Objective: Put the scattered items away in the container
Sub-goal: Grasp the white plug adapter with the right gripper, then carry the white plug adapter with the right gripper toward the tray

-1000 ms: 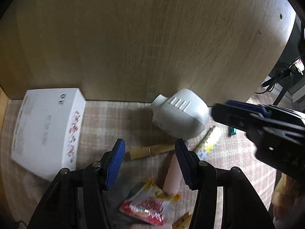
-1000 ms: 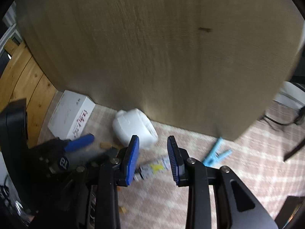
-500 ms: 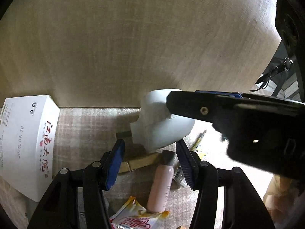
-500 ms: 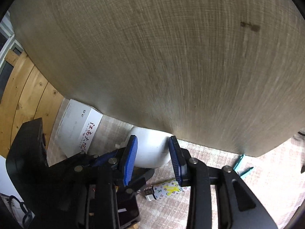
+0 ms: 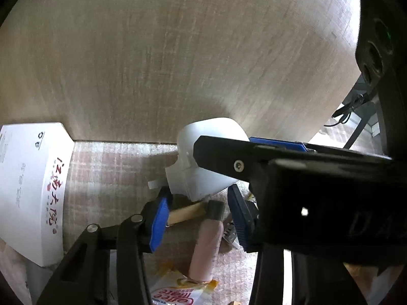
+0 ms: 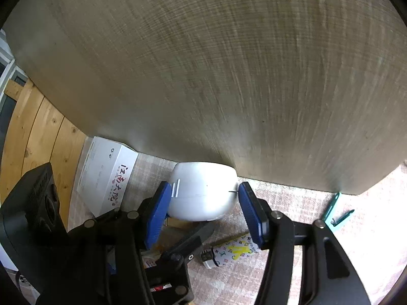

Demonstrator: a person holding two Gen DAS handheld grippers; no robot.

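Right tongs point(image 6: 203, 212): opening, pads either side of white rounded device point(image 6: 202, 193), which lies against the wooden panel point(image 6: 229, 76).
Left tongs point(image 5: 198, 218): closing over pink tube point(image 5: 206, 244), nothing gripped.

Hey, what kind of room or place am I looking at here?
Probably a home living space, seen low down: a checked rug runs under a wood-grain panel, pine wall boards stand at the left, and household bits like a coffee creamer sachet lie scattered.
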